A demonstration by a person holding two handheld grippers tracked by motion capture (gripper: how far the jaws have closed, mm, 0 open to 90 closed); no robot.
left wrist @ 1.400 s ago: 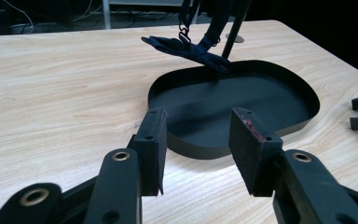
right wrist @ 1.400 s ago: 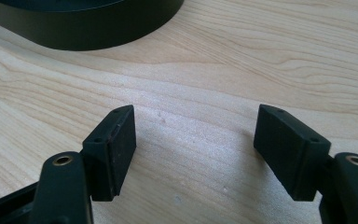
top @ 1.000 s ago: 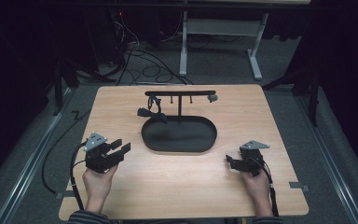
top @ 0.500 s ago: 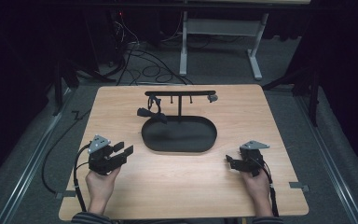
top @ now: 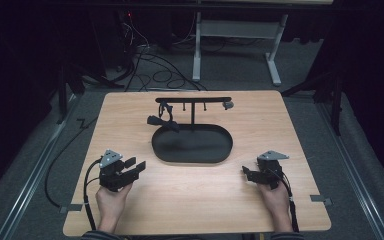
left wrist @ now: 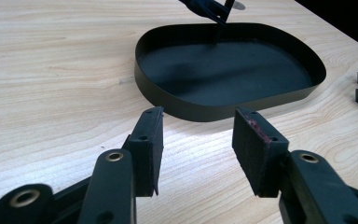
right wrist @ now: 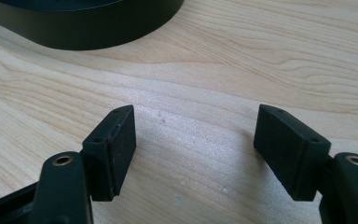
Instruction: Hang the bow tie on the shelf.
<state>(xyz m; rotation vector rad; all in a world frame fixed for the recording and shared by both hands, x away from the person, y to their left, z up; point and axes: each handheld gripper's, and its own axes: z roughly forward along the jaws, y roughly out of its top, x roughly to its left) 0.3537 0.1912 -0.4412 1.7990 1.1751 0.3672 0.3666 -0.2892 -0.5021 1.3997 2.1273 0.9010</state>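
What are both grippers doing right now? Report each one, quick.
Left gripper: open, holding nothing, jaws pointed at the black tray.
Right gripper: open, holding nothing, low over the bare table.

**Black oval tray, empty, flat on the table**

The black oval tray (left wrist: 223, 70) has a low upright wall and a matte floor. It lies just ahead of the left gripper's (left wrist: 198, 140) spread jaws, untouched, and ahead-left of the right gripper's (right wrist: 193, 149) spread jaws.

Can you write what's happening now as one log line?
left gripper: open, empty | right gripper: open, empty | tray: between them, untouched
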